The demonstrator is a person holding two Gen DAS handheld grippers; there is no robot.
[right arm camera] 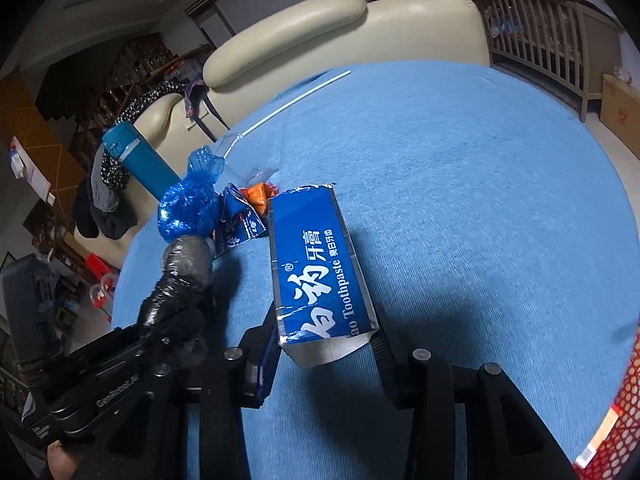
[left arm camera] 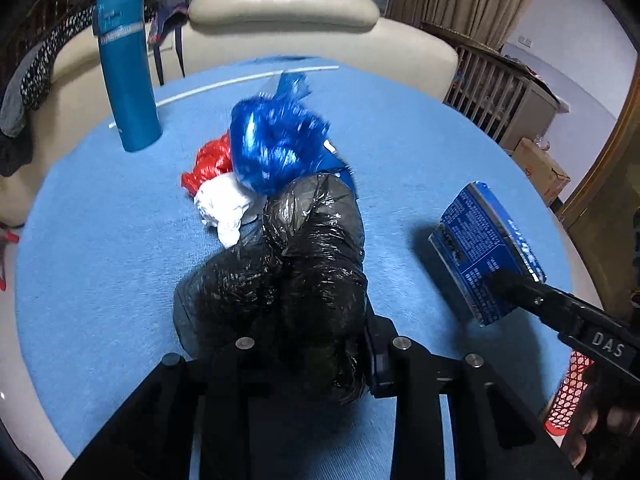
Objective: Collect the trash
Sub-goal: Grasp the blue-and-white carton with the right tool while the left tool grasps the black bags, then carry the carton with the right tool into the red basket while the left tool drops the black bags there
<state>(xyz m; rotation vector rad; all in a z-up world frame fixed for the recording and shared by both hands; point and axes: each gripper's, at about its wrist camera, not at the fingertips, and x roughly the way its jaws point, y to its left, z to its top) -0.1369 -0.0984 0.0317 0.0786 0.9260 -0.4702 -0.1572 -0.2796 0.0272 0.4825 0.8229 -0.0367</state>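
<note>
A crumpled black plastic bag [left arm camera: 316,248] fills the space between my left gripper's [left arm camera: 312,332] fingers, which are shut on it low over the blue tabletop [left arm camera: 100,240]; the bag hides the fingertips. Just beyond it lie a blue plastic bag [left arm camera: 276,144], a red bag [left arm camera: 210,162] and a white tissue wad [left arm camera: 224,204]. My right gripper [right arm camera: 326,344] is shut on the near end of a blue toothpaste box [right arm camera: 316,264], held above the cloth. In the left wrist view the toothpaste box [left arm camera: 476,240] and right gripper [left arm camera: 500,284] are at the right.
A teal bottle [left arm camera: 126,72] stands at the back left. A thin white stick [left arm camera: 240,80] lies along the far edge. A red mesh basket [right arm camera: 624,400] sits at the near right. A small blue packet [right arm camera: 240,224] and an orange scrap [right arm camera: 258,196] lie by the pile. Cream chairs [left arm camera: 280,4] stand behind.
</note>
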